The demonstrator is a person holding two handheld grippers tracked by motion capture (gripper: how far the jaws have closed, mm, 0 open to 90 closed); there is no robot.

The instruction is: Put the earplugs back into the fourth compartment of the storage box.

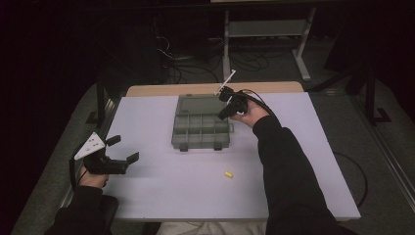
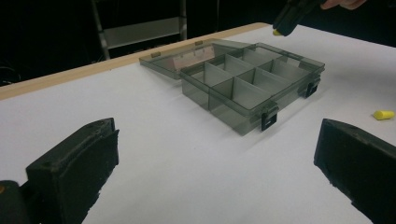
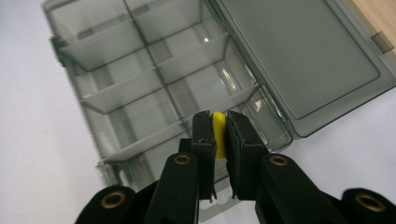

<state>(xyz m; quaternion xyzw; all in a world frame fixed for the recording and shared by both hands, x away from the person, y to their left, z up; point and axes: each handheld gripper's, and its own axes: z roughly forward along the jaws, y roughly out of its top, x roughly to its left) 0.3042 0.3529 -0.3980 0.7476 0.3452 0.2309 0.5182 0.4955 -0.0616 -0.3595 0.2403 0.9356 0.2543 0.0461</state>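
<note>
Yellow earplug (image 3: 218, 133) clamped in right gripper (image 3: 219, 126) jaws above organizer box (image 3: 140, 93).

No lettering, label, brand, number or sign can be read anywhere on the table: the clear box (image 1: 200, 123) and its open lid (image 3: 299, 60) carry no readable marking, and the two yellow pieces (image 1: 228, 174) are plain.
</note>
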